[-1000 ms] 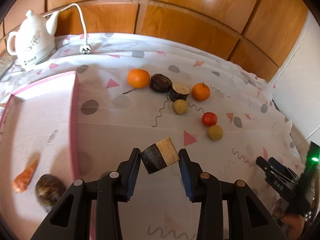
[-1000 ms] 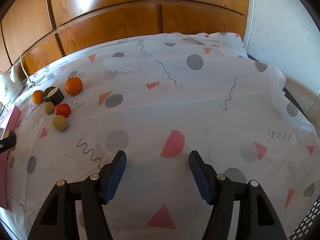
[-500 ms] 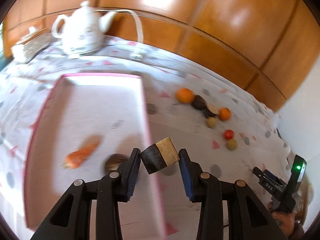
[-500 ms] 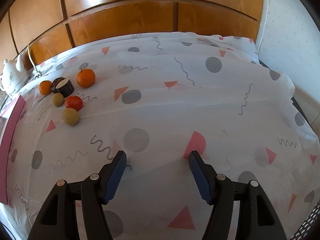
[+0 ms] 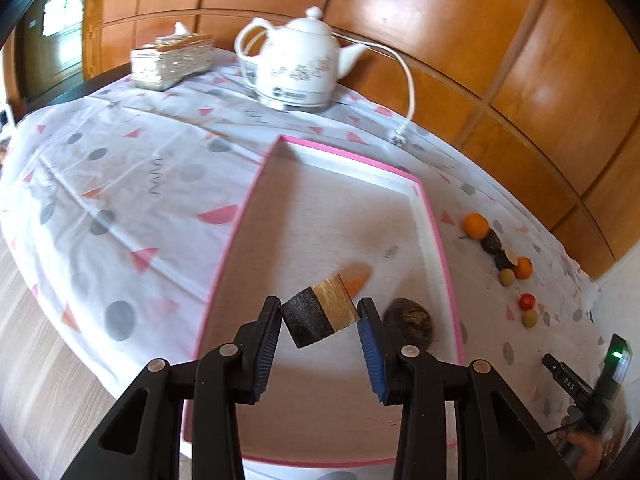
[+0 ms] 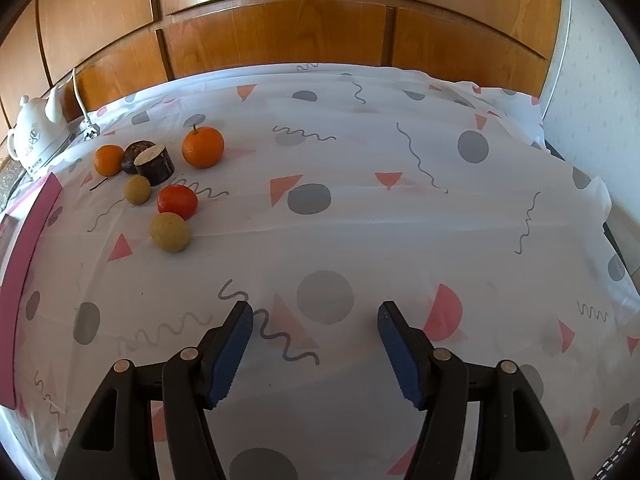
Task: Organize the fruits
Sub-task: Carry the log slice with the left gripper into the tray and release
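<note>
item in hand: my left gripper pinches cut dark fruit piece above pink tray; next, lower, release; right gripper half-open, empty.

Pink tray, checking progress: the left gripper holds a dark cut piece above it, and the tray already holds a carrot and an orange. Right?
Not quite. The left gripper does hold the dark cut piece above the pink tray, but beside the carrot lies a brown round fruit, not an orange. The left wrist view shows the oranges out on the tablecloth.
</note>
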A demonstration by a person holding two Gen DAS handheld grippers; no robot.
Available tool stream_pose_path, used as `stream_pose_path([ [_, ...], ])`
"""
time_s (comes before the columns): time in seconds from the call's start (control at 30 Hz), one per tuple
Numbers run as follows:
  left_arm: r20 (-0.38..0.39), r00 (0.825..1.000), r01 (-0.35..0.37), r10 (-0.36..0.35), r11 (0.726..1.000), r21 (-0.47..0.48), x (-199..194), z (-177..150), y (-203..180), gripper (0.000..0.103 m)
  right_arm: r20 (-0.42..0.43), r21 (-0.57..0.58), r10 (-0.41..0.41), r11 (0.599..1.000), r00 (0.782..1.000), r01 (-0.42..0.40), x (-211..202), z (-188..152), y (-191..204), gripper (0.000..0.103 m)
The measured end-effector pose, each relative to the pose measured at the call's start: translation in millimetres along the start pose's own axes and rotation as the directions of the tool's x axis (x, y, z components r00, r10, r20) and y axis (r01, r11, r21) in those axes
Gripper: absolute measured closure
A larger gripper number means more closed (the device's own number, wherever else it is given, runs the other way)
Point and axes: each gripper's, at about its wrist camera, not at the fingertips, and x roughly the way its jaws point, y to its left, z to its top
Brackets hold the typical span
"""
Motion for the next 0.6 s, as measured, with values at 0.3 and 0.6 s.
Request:
stream_pose_path([
  [0.3, 0.0, 1.0, 0.001, -0.001, 0.999, -0.05, -0.8, -1.5, 7.4, 0.064, -0.001, 0.006, -0.012, 1.0, 1.0, 0.012, 1.3, 1.2, 2.0, 0.037],
  [0.6, -0.057, 0.997, -0.046, 0.042, 0.997, -0.064, 10.2, -18.6, 6.5, 0.064, -0.005, 0.008, -0.028, 1.0, 1.0, 0.028, 2.2, 2.7, 3.5, 0.037],
])
